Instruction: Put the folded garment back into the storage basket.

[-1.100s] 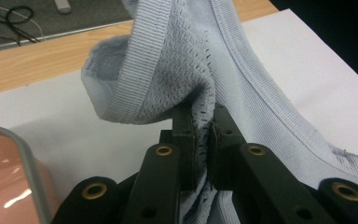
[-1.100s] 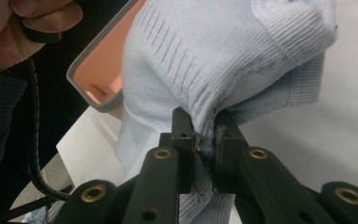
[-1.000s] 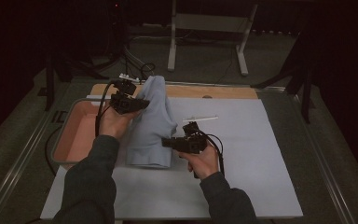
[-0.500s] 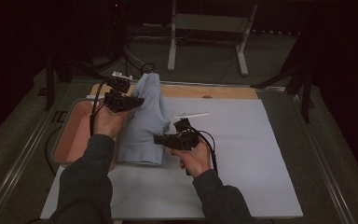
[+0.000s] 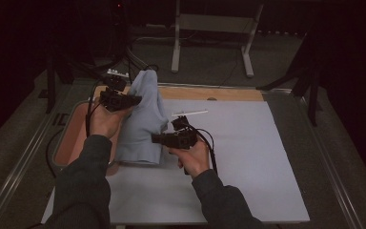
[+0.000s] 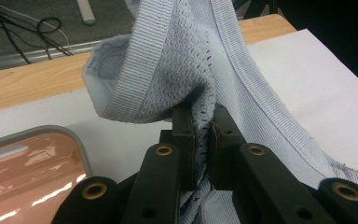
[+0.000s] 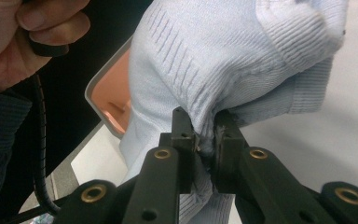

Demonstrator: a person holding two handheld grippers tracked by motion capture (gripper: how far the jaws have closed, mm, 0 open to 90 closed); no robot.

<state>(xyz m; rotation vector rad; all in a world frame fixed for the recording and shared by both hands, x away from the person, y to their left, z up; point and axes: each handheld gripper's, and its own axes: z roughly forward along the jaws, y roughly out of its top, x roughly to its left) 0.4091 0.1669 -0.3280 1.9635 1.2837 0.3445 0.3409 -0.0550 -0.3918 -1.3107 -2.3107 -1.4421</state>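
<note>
Both grippers are clamped on the pale blue knit garment (image 5: 144,119): the left gripper (image 5: 132,101) lifts its top at eleven o'clock, the right gripper (image 5: 156,139) pinches its lower edge. It hangs bunched beside the pink tray (image 5: 76,129); spreading and folding on the white mat (image 5: 248,157) look undone.

We see the left tool (image 5: 132,100) and right tool (image 5: 157,139) each clamped on a pale blue garment (image 5: 143,119), lifted above the white surface (image 5: 248,157) beside a pink tray (image 5: 71,138).
</note>
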